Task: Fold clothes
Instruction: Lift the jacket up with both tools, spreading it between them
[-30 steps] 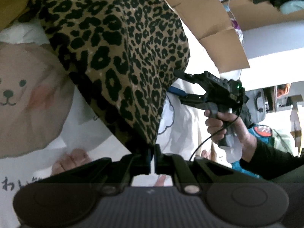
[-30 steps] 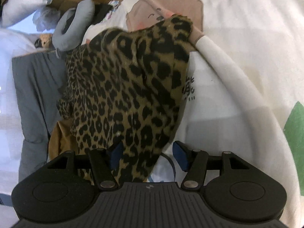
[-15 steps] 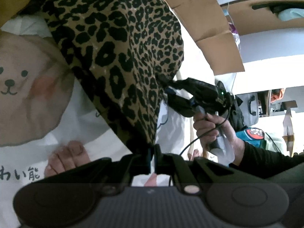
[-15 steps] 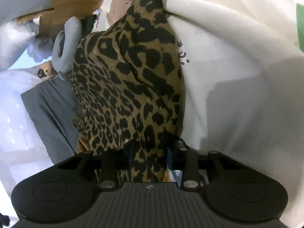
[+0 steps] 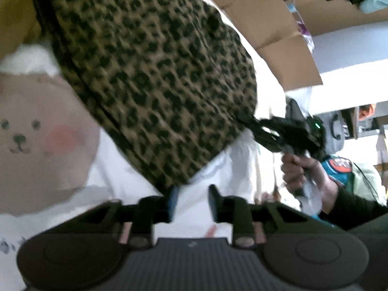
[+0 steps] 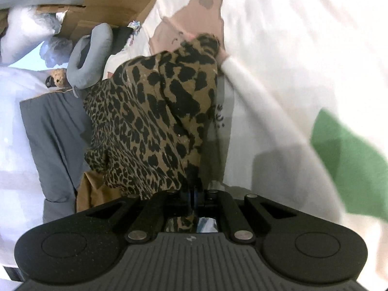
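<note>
Garment handover: left gripper has let go (jaws apart); right gripper now clamps its edge.

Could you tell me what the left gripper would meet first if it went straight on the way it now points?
Probably the white bear-print sheet, which shows through the gap of the open left gripper; the leopard-print garment hangs just above that line, so depth is uncertain.

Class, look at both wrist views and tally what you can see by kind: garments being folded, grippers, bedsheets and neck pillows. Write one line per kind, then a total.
Leopard-print garment: 1
Grippers: 2 (left gripper, right gripper)
White bear-print bedsheet: 1
Grey neck pillow: 1
Total: 5
</note>
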Demonstrator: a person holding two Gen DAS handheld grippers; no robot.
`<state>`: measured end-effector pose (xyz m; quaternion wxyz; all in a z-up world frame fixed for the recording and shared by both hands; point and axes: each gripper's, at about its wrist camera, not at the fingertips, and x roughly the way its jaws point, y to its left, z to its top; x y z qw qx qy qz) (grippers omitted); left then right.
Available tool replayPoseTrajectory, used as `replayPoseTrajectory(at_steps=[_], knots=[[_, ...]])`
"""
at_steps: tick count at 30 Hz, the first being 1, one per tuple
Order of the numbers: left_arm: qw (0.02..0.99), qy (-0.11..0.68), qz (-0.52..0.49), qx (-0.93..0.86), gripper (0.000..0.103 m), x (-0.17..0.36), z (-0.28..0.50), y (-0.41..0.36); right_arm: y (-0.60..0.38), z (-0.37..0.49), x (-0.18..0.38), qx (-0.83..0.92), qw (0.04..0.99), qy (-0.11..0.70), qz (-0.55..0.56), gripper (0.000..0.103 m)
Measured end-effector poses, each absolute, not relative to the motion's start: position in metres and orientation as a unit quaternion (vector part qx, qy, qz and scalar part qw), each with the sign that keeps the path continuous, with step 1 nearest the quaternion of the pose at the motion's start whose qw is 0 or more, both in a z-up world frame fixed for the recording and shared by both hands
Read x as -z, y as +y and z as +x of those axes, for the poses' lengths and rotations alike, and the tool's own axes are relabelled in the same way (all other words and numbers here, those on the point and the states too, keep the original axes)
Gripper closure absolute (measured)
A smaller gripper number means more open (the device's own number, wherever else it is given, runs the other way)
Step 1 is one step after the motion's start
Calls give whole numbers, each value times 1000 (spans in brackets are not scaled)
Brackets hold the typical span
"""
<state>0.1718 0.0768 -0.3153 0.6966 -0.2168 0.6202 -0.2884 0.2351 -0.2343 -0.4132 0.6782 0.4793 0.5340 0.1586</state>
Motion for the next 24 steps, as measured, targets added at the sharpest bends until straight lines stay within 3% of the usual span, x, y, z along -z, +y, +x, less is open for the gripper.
replayPoseTrajectory(at_steps=[3, 7, 24], knots=[[720, 603, -206, 275, 59, 307, 187, 89, -253, 231, 405, -148, 691, 531, 468, 103], [764, 566, -190, 245, 41, 297, 213, 107, -277, 226, 395, -133, 707, 527, 452, 103], [826, 506, -168, 183, 30, 300, 306, 167, -378, 214, 354, -56, 766, 501, 399, 103]])
